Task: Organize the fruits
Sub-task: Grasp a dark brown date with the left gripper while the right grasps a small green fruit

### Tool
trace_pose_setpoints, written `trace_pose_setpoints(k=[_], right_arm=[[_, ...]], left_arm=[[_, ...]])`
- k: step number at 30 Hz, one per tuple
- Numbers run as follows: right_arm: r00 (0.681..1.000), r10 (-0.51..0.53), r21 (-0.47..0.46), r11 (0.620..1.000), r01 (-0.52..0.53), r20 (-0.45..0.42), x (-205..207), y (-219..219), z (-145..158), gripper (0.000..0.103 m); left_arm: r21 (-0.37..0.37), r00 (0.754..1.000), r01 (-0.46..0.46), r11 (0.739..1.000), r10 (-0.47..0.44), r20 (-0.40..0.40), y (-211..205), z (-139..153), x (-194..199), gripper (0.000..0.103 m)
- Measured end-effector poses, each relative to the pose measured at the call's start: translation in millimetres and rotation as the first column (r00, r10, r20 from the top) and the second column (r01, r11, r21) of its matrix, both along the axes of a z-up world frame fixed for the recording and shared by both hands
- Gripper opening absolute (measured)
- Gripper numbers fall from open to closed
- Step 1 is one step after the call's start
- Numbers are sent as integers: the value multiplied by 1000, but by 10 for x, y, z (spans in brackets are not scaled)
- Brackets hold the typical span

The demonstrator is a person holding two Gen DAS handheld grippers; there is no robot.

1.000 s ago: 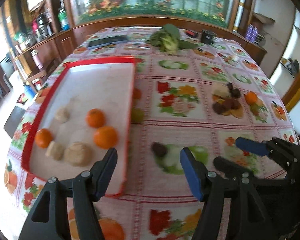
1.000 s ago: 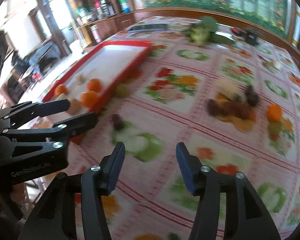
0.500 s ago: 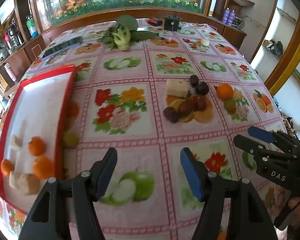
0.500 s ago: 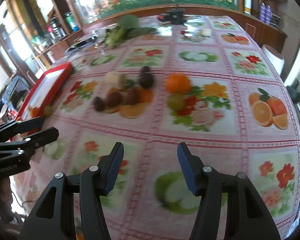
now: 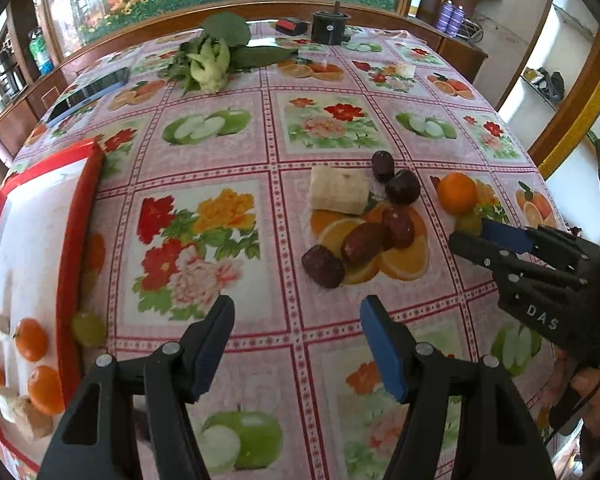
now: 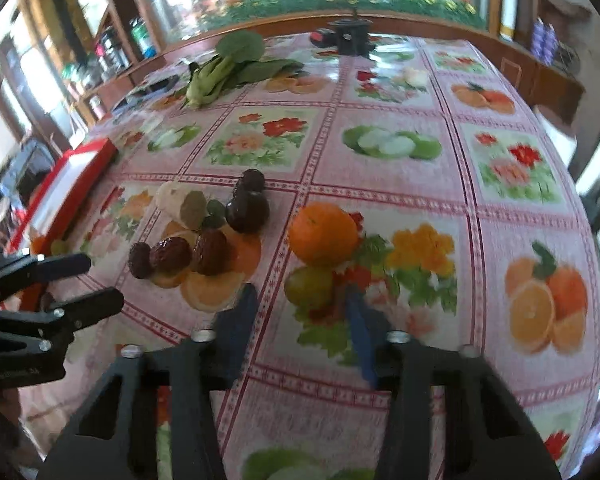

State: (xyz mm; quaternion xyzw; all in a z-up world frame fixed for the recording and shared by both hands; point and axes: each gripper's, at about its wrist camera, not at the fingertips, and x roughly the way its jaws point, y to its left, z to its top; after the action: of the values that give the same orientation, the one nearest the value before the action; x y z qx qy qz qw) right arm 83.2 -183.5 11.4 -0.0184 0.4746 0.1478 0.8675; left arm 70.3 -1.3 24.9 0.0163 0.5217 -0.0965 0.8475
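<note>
My right gripper (image 6: 300,300) hovers low over the flowered tablecloth and its jaws are closing. A small green fruit (image 6: 308,286) lies between the blue fingertips, with a gap still showing on each side. An orange (image 6: 324,234) sits just beyond it. Left of these are several dark red dates (image 6: 172,256) and a pale chunk (image 6: 180,200). My left gripper (image 5: 296,320) stands open and empty, just short of the dates (image 5: 360,240). The red tray (image 5: 76,220) at the left holds oranges (image 5: 30,338) and pale pieces. A green grape (image 5: 88,328) lies outside its rim.
A leafy green vegetable (image 5: 216,60), a black pot (image 5: 330,26) and a dark flat device (image 5: 88,92) lie at the far end of the table. The table's right edge runs close to the orange. A wooden cabinet surrounds the far side.
Both grippers have swung right, away from the tray and toward the date pile and the orange. The right jaws have narrowed around the green fruit. The left jaws keep the same width.
</note>
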Motion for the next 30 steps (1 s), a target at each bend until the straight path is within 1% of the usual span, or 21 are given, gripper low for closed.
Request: trace_pose_setpoints(k=[2,4,5,6,8,10,11,12,14,20,30], right_arm=[[1000,7,-6,1000,-7,13,4,-21,-7,26],[1000,-3,24,1000,3,9,5,-80,-15,25],[1000,-9,45,999,9,5,6,-110,-15,25],[1000,-10,50,999,10,4,6,-115,-14,25],[1000,-6,47,999,6,9,-7,-107,-11,25],[1000,-7,49,999,6,11,-10,-107,-9,25],[1000,-9,53,999,8,10,-9,-110,-9,25],[1000,-10,57,998,10,10,-9,-112,-7,25],[1000,-12,60,998,11,12,-7,-114,-7,25],[1000,-11,50,999,10,19,-8,-90,-5,25],[999,-31,55,998,31,12,-94,-114,26,25]], left_arm=[[-8,1000,6,1000,-6,2,-12,-17,44,68],[-23,1000,4,1000,-4,-5,-10,-42,99,68],[-34,1000,-3,999,2,-12,-7,-60,129,67],[-43,1000,-6,999,5,-19,-6,-76,153,62],[-46,1000,-5,999,4,-20,-26,-92,180,59],[-41,1000,17,999,-17,-5,-68,-95,187,53],[-32,1000,25,999,-25,5,-87,-99,190,48],[-30,999,35,999,-35,14,-97,-101,198,39],[-45,998,52,998,-51,25,-106,-102,208,28],[-101,999,47,994,-43,33,-47,-108,200,28],[-111,1000,19,994,-17,18,14,-96,19,28]])
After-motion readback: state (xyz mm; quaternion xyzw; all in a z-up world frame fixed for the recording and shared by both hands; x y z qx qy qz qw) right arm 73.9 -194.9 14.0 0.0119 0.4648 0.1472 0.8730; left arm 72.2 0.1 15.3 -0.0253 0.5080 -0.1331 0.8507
